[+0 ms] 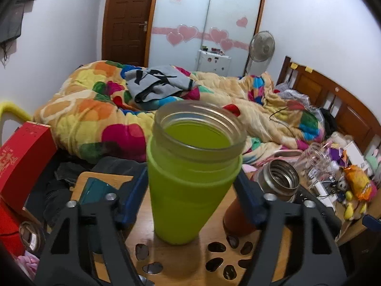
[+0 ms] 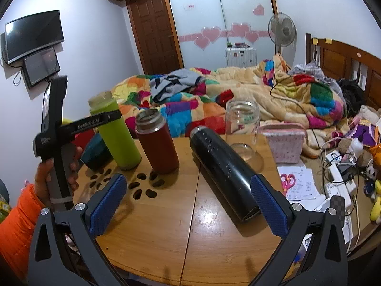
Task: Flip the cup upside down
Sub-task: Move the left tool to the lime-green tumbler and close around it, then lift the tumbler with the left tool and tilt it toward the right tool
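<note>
A cluttered bedroom: a bed heaped with a patchwork blanket [image 1: 100, 109], a brown door [image 1: 126, 21] and a wardrobe with pink hearts behind it, and up close a round wooden table [image 1: 190, 257] with paw-print cut-outs.

From the left wrist, the green cup [image 1: 190, 186] stands upright on the table, its frosted open mouth facing up. The left gripper [image 1: 193, 188] is clamped on the cup, one blue pad pressed to each side just below the rim band. Just right of the cup stands a red flask [image 1: 240, 219] with an open steel neck, partly hidden by the right-hand finger. Beyond the flask, further from the cup, a clear glass jar [image 1: 314, 155] shows blurred. Left of the cup sits a teal box [image 1: 95, 190], and farther left a red carton [image 1: 21, 157].

From the right wrist, the green cup [image 2: 114, 133] is at the table's far left edge, upright though leaning in the fisheye, with the left gripper [image 2: 104, 119] across its upper part and the person's left hand [image 2: 57, 174] on the handle. Right of the cup stand the red flask [image 2: 157, 143], then a black flask [image 2: 226, 169] lying on its side, and the clear glass jar [image 2: 243, 124] upright behind the black flask. The right gripper [image 2: 188, 205] is spread wide above the table [image 2: 166, 238], nothing between its pads; its right pad sits beside the black flask's near end, though whether they touch I cannot tell.
</note>
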{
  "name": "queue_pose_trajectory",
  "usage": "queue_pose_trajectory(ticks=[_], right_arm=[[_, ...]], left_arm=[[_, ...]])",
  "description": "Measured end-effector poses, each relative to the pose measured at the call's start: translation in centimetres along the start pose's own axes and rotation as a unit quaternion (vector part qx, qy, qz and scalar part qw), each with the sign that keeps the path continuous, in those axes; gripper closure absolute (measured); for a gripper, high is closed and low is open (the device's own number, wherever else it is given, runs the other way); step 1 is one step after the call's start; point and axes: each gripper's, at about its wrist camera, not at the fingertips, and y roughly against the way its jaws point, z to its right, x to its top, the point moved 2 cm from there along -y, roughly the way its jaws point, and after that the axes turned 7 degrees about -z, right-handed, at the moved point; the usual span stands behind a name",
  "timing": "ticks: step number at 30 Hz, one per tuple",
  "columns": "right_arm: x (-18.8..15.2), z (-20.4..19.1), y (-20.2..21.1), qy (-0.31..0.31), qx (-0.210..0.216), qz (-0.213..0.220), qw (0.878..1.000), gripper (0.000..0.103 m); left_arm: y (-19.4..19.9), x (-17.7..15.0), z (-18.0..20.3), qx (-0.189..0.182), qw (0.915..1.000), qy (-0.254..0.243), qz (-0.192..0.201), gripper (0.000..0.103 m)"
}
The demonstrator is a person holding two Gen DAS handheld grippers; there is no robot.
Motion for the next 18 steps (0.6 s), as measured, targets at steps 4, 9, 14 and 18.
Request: queue_pose_trajectory(ticks=[4,9,14,18], right_arm=[[-0.4,0.0,-1.3,0.0,0.006,-0.013,1.0,0.0],[-0.7,-0.9,-1.8,0.021,0.009,-0.011,1.0,0.0],[-1.7,-2.7,-2.2,0.051,0.03,-0.011,0.998,0.0],[-2.8,-4.1,-2.9,0.078,0.048,-0.022,0.996,0.0]], left_arm=[[0.7,-0.2,0.3,0.014,0.9998,-0.011,0.001,0.04],[2.9,-1.4,0.7,0.001,0.9995,-0.024,-0.02,0.041],[5.5,-3.6,1.4,-0.056,0.9968,-0.023,-0.053,0.041],[7.3,-5.3,3.1,-0.092,0.9922,-0.037,-0.075,0.041]])
